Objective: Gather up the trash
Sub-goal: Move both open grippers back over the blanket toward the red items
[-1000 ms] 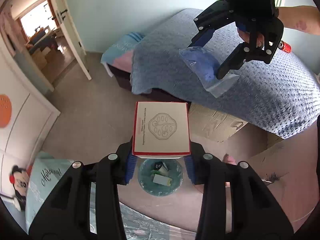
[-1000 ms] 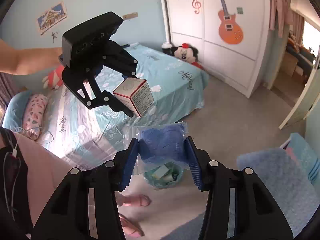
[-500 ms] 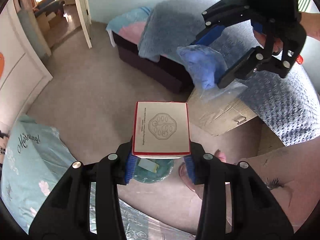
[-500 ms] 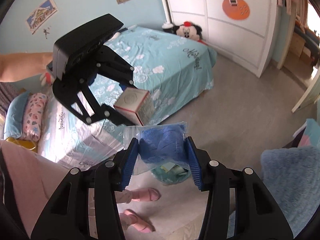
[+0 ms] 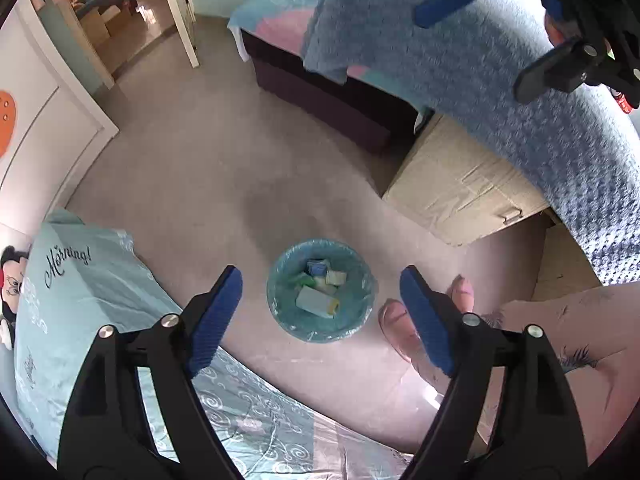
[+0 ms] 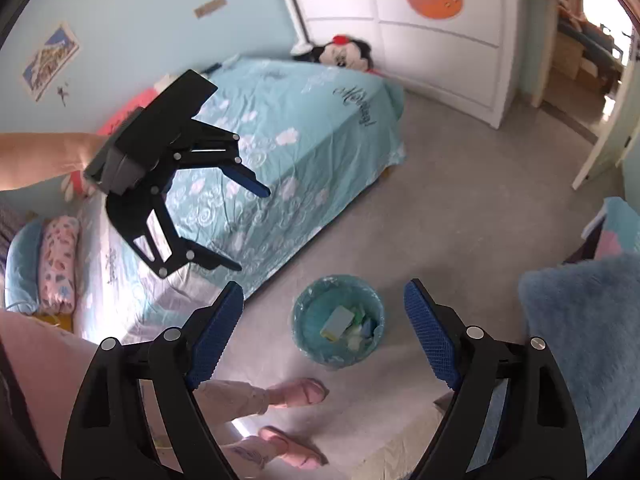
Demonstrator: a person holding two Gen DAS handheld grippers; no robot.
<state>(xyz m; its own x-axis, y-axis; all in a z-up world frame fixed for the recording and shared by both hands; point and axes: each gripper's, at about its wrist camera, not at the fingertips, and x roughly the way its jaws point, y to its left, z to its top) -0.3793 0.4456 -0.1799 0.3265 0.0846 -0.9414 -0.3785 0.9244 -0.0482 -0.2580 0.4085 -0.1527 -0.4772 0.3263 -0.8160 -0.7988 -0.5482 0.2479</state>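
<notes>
A round teal trash bin with a plastic liner stands on the grey floor between two beds. Several pieces of trash lie in it, among them a white carton with a yellow end. My left gripper hangs over the bin, its jaws opening, nothing between the blue pads. In the right wrist view the bin and the carton sit just below my right gripper, whose jaws are also opening and empty. Each gripper shows in the other's view: the right one and the left one.
A bed with a teal quilt flanks the bin on one side. On the other are a bed with a blue knitted blanket and a cardboard box under it. The person's feet in pink slippers stand beside the bin. A doorway lies beyond.
Both grippers have sunk toward the bin and spread their jaws. The red-edged white box has gone from the left gripper and the blue bag from the right.
</notes>
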